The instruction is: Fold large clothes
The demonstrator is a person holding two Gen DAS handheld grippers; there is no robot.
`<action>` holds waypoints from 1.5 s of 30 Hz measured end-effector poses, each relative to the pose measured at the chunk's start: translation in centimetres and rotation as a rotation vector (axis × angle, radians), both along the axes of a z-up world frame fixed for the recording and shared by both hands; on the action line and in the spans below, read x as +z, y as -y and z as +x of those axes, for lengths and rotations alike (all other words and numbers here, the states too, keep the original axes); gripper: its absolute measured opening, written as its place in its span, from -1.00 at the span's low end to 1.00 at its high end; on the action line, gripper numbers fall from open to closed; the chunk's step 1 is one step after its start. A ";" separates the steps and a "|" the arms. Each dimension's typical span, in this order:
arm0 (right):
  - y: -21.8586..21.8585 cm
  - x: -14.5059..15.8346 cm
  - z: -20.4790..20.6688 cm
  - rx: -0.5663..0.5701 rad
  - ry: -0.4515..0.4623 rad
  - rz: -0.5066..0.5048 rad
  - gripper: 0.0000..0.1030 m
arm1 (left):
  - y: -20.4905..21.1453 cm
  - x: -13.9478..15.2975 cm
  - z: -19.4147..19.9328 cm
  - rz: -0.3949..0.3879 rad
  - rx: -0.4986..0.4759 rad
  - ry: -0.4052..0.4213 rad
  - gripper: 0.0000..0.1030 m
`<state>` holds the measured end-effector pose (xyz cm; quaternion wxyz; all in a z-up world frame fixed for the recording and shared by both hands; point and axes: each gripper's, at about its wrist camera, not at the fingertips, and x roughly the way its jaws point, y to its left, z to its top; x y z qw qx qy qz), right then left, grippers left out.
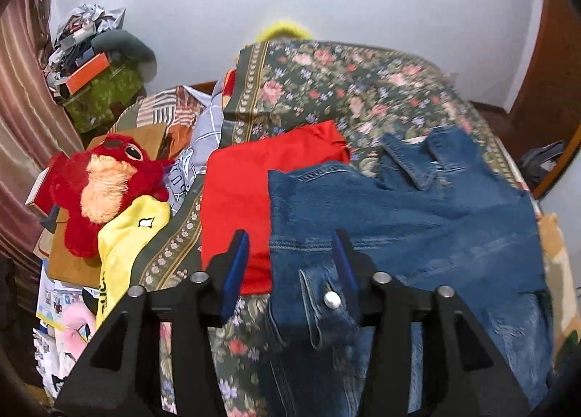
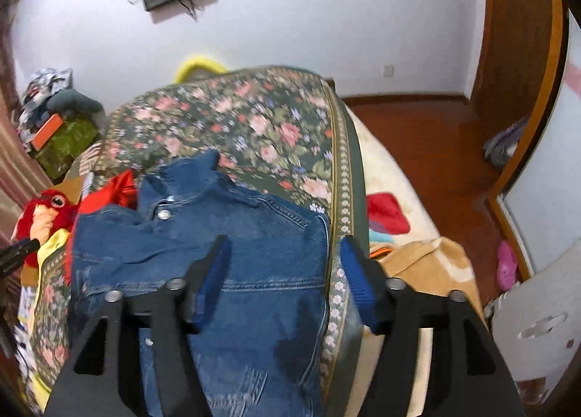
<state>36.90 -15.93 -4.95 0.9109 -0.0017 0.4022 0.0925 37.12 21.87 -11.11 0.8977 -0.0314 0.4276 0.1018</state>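
Observation:
A blue denim jacket [image 1: 406,221] lies partly folded on the floral bedspread [image 1: 348,90], collar at the far end. A cuff with a metal button [image 1: 328,302] lies folded over its near left edge. My left gripper [image 1: 290,257] is open above that edge, holding nothing. In the right wrist view the jacket [image 2: 225,242] lies under my right gripper [image 2: 281,260], which is open and empty over its right edge, near the bedspread border [image 2: 339,235]. A folded red garment [image 1: 250,184] lies to the jacket's left.
A red plush toy [image 1: 105,184], a yellow cloth [image 1: 127,235] and boxes crowd the left side. A cluttered green box [image 1: 101,97] stands by the wall. To the right are a beige blanket [image 2: 428,264], wooden floor [image 2: 435,133] and a door [image 2: 515,35].

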 end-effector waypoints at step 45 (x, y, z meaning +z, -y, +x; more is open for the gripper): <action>0.7 -11.4 -16.3 0.110 -0.446 0.219 0.64 | -0.7 -18.8 -21.6 -0.706 0.095 -0.297 0.17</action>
